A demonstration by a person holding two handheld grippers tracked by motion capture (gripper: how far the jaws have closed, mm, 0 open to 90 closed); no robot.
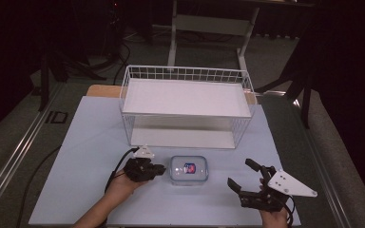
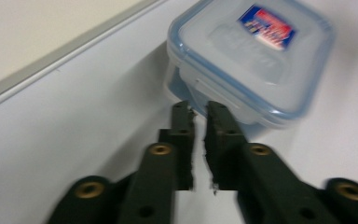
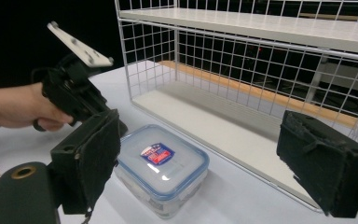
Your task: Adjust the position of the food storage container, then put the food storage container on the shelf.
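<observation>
1. The left gripper (image 1: 160,168) rests on the pale blue table (image 1: 90,142), jaws nearly together with nothing between them, tips just beside the lidded container (image 1: 189,170).
2. The container lies between both grippers, before the white wire shelf (image 1: 187,97).
3. The right gripper (image 1: 240,175) has its jaws wide apart, empty; the room beyond is dark.

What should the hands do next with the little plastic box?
Probably bring the right gripper in to the food container. Its jaws stand wide open, off to the side, while the left gripper, nearly closed, sits at the container's other side. The wire rack waits behind.
</observation>
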